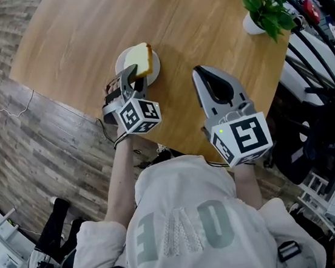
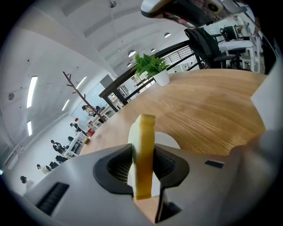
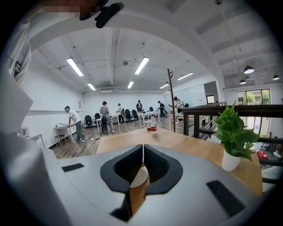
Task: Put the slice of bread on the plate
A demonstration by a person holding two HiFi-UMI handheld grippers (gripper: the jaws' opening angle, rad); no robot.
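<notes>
My left claw (image 1: 134, 74) pinches the slice of bread (image 1: 141, 58) on edge, right over the white plate (image 1: 155, 69) on the counter (image 1: 69, 39); I can't tell whether they touch. To the right, my right claw (image 1: 206, 75) is pressed together, empty, potted plant (image 1: 266, 1) beyond

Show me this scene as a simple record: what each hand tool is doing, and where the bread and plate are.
Left gripper: fingers shut on the slice of bread, held on edge
Bread position: over the white plate; contact unclear
Right gripper: fingers together, nothing held, over the wooden table
Also on table: potted plant
</notes>
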